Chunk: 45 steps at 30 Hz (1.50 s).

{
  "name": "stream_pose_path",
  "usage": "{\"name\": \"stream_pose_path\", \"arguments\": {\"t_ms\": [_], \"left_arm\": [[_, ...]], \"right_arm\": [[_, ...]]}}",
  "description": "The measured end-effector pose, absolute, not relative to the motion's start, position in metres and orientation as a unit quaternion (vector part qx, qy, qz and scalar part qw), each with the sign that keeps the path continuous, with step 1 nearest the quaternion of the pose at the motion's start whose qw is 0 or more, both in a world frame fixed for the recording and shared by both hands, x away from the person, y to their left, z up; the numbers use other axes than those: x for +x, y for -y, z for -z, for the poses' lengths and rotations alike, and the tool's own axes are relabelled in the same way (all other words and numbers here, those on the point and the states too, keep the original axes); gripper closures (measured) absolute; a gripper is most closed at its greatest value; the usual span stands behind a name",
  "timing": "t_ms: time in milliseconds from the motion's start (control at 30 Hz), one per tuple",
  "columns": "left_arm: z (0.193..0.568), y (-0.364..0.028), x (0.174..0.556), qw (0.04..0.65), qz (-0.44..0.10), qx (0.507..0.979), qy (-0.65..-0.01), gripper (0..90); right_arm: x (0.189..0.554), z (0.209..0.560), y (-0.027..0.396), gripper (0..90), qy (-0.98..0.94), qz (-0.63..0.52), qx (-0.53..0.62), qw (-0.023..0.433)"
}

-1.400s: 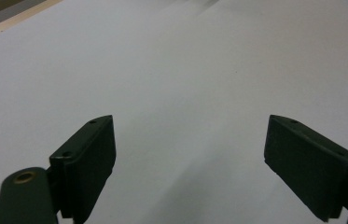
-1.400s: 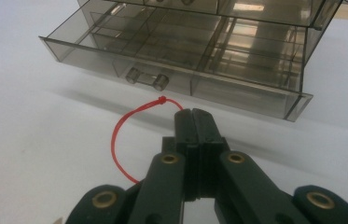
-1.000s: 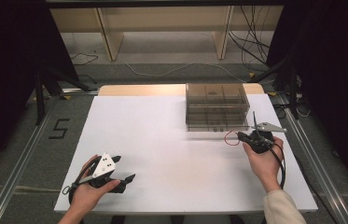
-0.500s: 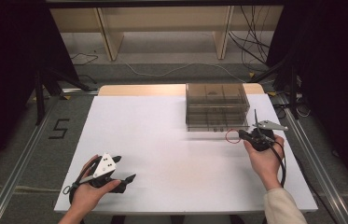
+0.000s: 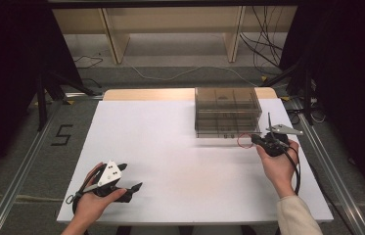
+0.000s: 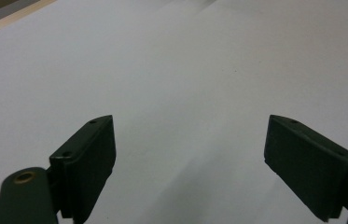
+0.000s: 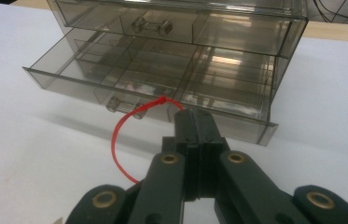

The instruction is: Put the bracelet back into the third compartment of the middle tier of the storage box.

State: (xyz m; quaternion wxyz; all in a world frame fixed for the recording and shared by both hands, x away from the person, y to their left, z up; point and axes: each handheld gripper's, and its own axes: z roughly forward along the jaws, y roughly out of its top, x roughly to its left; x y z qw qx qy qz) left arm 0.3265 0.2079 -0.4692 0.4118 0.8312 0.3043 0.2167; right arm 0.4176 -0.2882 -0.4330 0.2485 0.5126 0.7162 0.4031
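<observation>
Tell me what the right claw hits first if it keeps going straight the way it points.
Most likely the open lower drawer of the clear drawer box. The right claw, shut on a red loop, points at the drawer's front wall, just short of it; exact depth is unclear.

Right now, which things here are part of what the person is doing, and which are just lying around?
In use:
- right gripper, shut on the red loop
- smoky drawer box, lower drawer pulled out

Idle or background:
- left gripper, open, holding nothing
- wooden shelf
- floor cables
</observation>
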Motion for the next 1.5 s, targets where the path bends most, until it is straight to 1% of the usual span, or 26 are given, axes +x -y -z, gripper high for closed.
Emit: {"name": "stream_pose_path", "arguments": {"t_ms": [1500], "left_arm": [[0.469, -0.207, 0.326, 0.412, -0.217, 0.832, -0.302, 16.6]], "right_arm": [[0.438, 0.422, 0.292, 90.0, -0.701, -0.41, 0.52, 0.264]]}}
